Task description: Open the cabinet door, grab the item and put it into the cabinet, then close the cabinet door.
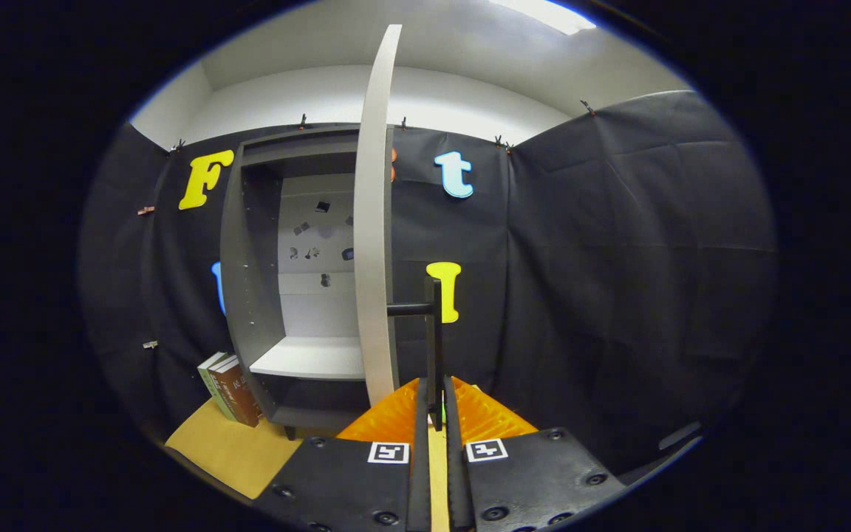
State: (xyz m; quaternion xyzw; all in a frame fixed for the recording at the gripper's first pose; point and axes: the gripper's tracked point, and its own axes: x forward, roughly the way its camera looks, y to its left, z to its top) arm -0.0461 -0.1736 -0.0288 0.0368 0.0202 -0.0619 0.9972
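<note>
The grey cabinet (248,258) stands ahead against the booth wall, and its pale door (375,222) is swung out toward me, seen almost edge-on. A black bar handle (436,332) sticks out from the door's right face and runs down between my fingers. My gripper (436,395) is shut on the lower end of that handle. Inside the cabinet a white shelf (311,358) shows, with a dark space below it. A couple of books (230,388) lean against the cabinet's left side, well left of the fingers.
The cabinet and books rest on a tan surface (222,451), whose edge runs near my left finger. Black cloth wall (617,281) closes off the right side and the back. Small dark marks dot the cabinet's white back panel (318,236).
</note>
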